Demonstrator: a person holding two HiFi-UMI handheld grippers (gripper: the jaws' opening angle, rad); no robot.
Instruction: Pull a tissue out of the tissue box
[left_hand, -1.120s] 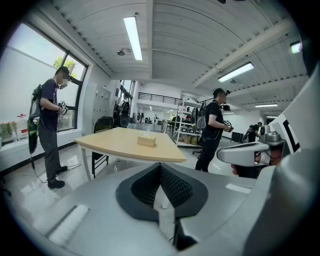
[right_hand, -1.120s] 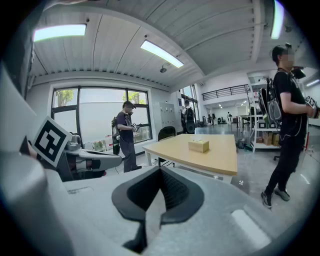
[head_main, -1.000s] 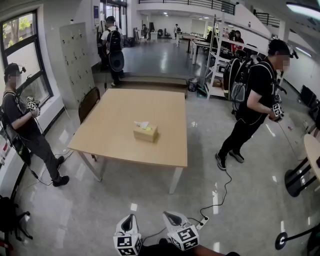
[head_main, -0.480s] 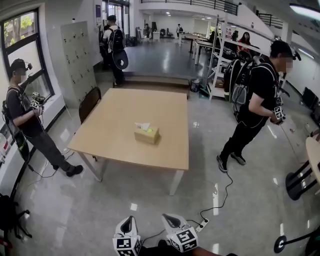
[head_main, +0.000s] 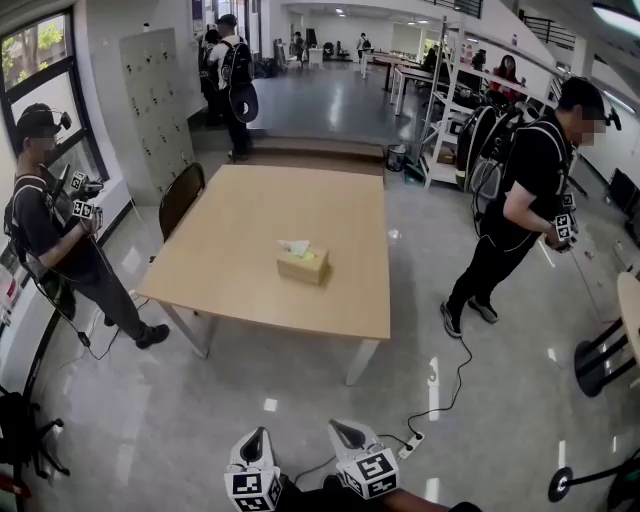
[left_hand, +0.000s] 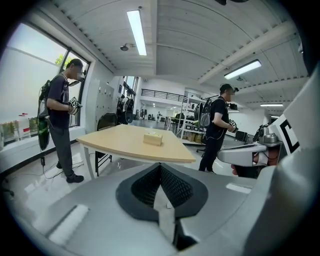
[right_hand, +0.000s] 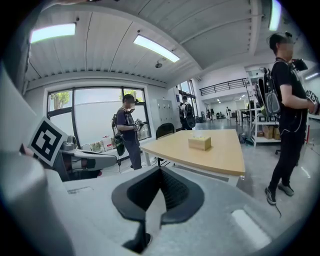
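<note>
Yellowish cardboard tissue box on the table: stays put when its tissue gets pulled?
Probably light: the small cardboard tissue box sits unheld on the wooden table, so it may slide or lift. The white tissue poking from its top looks floppy and would likely tear easily.

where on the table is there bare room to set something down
Most of the table is bare: the far half by the chair, and the strips left and right of the tissue box. Only the box's spot near the middle is taken.

Grey fingers (left_hand: 100, 200), black-white marker cubes (head_main: 252, 488)
</note>
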